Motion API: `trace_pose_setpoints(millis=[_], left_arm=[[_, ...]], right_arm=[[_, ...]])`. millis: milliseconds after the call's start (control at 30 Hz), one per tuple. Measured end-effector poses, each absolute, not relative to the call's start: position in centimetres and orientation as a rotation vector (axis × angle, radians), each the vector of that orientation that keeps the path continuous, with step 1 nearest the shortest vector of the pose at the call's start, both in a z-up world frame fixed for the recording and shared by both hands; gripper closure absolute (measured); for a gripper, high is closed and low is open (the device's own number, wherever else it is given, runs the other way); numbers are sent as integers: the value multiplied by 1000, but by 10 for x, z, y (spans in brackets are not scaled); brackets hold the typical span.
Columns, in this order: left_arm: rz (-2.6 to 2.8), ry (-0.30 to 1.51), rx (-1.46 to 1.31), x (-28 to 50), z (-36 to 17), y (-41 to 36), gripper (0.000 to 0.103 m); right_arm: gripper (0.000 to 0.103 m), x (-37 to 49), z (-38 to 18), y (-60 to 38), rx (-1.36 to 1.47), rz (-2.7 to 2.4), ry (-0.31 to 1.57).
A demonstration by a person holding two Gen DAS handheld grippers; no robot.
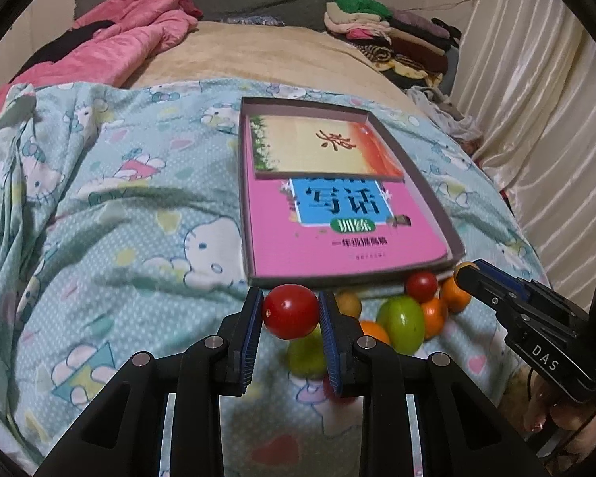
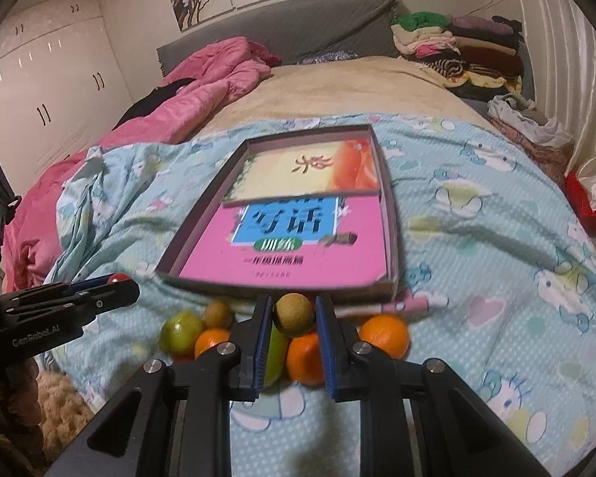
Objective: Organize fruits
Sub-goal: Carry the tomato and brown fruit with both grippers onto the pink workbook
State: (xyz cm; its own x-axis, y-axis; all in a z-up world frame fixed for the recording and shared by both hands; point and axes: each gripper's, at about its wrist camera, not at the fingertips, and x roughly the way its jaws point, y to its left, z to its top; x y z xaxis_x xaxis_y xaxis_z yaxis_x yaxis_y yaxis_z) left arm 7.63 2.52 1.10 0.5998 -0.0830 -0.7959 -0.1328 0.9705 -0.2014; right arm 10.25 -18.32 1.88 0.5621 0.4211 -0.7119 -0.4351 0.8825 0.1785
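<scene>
Gripping a red tomato [image 1: 291,311] — long axis sideways — the left gripper [image 1: 291,318] fingers hold it just before the shallow box [image 1: 247,183]; the right gripper [image 2: 294,318] pinches a round kiwi [image 2: 294,314] there too.

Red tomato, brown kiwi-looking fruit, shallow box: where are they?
red tomato [image 1: 291,311], left wrist view, middle of its skin.
brown fruit [image 2: 293,315], right wrist view, its front face.
shallow box [image 1: 244,183], left wrist view, its left wall.
</scene>
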Motion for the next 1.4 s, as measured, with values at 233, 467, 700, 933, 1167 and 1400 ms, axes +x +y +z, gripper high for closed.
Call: trace_pose_setpoints(millis=[233,467,700,933,1167,1400], left_arm=[[30,915,-248,103,9,20,74],[37,918,-231,127,0,16,74],[46,938,-213,141,-16,16,74],[44,971,-178,147,-33,10,74],[54,968,-149,148,-38,9,74],[54,965,-146,147,-39,8,74]], right_arm=[[80,123,19,-184,-12,486,802],[80,149,13,-180,-41,475,805],[80,164,-1,-172,-74,480,834],[80,171,-13,-168,-112,469,855],[80,173,-21,-168,-130,457,869],[80,173,-22,-168,-132,465,859]])
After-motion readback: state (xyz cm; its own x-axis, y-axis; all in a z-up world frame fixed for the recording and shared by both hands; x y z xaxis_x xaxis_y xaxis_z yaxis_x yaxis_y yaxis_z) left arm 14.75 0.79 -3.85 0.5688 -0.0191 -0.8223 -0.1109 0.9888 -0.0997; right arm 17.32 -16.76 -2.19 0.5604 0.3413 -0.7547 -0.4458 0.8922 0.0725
